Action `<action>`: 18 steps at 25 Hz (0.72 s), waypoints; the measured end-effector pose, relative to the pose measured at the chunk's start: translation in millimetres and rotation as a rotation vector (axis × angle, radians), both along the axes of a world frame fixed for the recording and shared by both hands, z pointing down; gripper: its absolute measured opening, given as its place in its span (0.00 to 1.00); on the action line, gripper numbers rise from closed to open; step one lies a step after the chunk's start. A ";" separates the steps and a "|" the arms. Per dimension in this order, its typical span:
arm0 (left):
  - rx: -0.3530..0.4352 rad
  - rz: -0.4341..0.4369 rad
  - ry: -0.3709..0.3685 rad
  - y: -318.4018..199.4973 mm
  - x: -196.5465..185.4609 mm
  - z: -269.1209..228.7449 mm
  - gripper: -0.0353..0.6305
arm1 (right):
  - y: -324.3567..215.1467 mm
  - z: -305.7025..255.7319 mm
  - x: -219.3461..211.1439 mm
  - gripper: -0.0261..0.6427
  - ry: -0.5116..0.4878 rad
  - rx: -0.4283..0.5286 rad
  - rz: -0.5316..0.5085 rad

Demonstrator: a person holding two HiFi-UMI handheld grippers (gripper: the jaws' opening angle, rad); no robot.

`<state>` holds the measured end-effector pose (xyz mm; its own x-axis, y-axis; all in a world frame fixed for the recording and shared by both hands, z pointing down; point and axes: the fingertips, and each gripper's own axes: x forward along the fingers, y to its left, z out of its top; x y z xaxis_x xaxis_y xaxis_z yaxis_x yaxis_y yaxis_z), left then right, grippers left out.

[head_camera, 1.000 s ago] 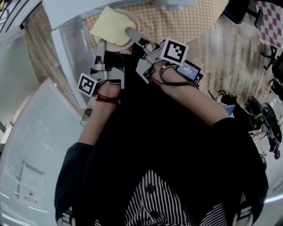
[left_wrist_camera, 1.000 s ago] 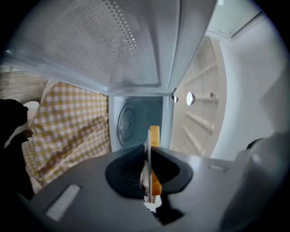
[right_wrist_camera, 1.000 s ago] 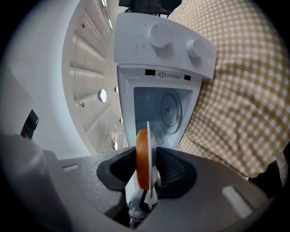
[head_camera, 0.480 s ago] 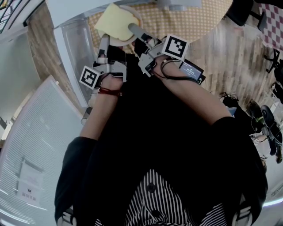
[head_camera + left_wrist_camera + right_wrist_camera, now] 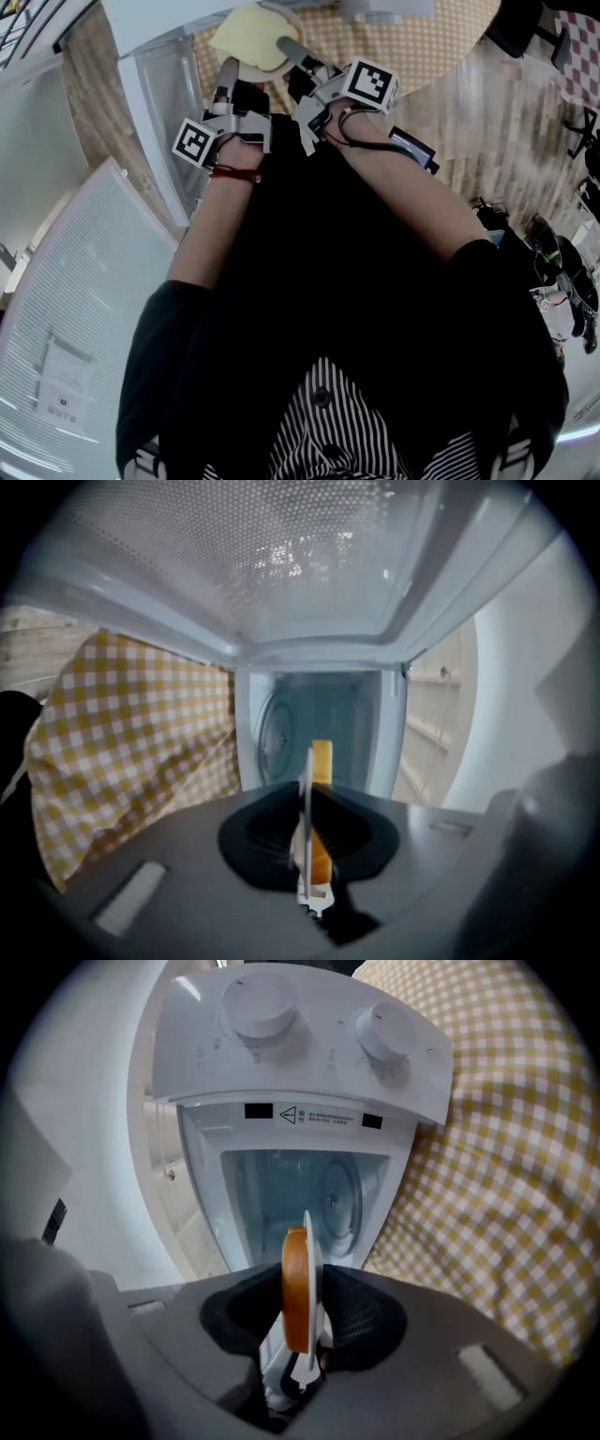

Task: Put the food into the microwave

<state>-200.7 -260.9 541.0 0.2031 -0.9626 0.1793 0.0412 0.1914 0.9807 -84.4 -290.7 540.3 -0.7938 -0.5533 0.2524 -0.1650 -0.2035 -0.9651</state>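
A white plate (image 5: 278, 64) carrying a pale yellow slice of bread (image 5: 248, 28) hangs at the open mouth of the white microwave (image 5: 169, 14). My left gripper (image 5: 228, 70) is shut on the plate's left rim and my right gripper (image 5: 292, 52) on its right rim. In the left gripper view the plate (image 5: 306, 808) stands edge-on between the jaws of the left gripper (image 5: 309, 860), with the bread (image 5: 322, 759) beside it and the microwave cavity (image 5: 323, 714) straight ahead. From the right gripper (image 5: 298, 1330) I see the bread (image 5: 294, 1288), the plate (image 5: 308, 1237) and the cavity (image 5: 281, 1190).
The microwave door (image 5: 164, 103) swings open at the left; its mesh window (image 5: 272, 564) fills the top of the left gripper view. Two knobs (image 5: 258, 1007) sit above the cavity and a glass turntable (image 5: 337, 1199) inside. A yellow checked cloth (image 5: 412, 42) covers the table.
Both grippers have carried the plate toward the top of the head view, closer to the microwave opening. The bread now lies partly under the microwave's edge. The grip is unchanged.
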 end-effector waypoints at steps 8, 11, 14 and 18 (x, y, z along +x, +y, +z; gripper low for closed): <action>0.044 0.023 -0.010 -30.1 -8.3 6.8 0.12 | -26.1 9.4 -7.6 0.23 -0.025 0.030 0.042; 0.053 0.013 -0.018 -41.3 -5.9 7.9 0.12 | -36.5 12.4 -5.0 0.23 -0.028 0.039 0.067; 0.068 0.011 -0.030 -58.1 -6.7 7.9 0.12 | -50.5 13.6 -4.0 0.23 -0.035 0.039 0.105; 0.087 -0.002 -0.020 -76.9 -8.1 8.6 0.13 | -67.6 16.1 -5.3 0.23 -0.059 0.053 0.169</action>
<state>-208.9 -337.7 549.6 0.1984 -0.9752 0.0986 0.0220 0.1050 0.9942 -89.7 -358.3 556.3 -0.7007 -0.6916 0.1751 -0.0757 -0.1720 -0.9822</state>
